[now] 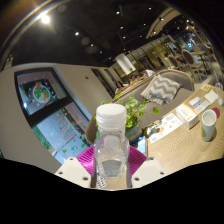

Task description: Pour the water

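A clear plastic water bottle [111, 143] with a white cap stands upright between my fingers, lifted above the wooden table [185, 143]. My gripper [111, 163] is shut on the bottle, the magenta pads [86, 157] pressing its sides. Water shows in the lower part of the bottle. A white-and-green cup [208, 123] stands on the table far to the right, beyond the fingers.
Cards and small papers [196, 104] lie along the table near the cup. A leafy plant [140, 108] rises behind the bottle. A framed poster [42, 93] and a display panel stand to the left. Chairs and lit shop furniture fill the background.
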`<state>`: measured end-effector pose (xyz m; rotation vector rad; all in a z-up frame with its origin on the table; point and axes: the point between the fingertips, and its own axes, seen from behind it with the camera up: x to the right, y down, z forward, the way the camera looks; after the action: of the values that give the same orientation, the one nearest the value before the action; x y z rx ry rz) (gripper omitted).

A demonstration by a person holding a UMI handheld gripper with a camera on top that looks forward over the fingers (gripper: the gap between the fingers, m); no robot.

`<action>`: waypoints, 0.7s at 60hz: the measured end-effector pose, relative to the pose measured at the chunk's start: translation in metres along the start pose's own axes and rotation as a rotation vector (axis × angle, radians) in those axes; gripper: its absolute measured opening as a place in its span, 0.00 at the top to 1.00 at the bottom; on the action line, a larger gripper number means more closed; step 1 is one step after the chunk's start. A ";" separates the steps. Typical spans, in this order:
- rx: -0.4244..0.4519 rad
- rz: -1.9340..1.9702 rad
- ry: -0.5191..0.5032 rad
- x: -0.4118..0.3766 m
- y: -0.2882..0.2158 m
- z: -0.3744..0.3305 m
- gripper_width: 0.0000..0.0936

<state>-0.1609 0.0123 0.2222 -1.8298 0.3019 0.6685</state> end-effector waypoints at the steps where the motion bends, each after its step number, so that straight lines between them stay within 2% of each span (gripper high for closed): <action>1: 0.004 0.043 -0.017 0.003 -0.009 -0.001 0.57; 10: 0.036 0.538 -0.145 0.040 -0.073 -0.005 0.58; 17: 0.060 0.872 -0.212 0.102 -0.105 -0.004 0.58; 30: 0.099 1.349 -0.272 0.200 -0.119 -0.010 0.58; 33: 0.112 1.418 -0.255 0.216 -0.115 0.000 0.58; 42: 0.067 1.525 -0.252 0.234 -0.102 -0.001 0.58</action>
<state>0.0808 0.0747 0.1667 -1.1415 1.5613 1.8266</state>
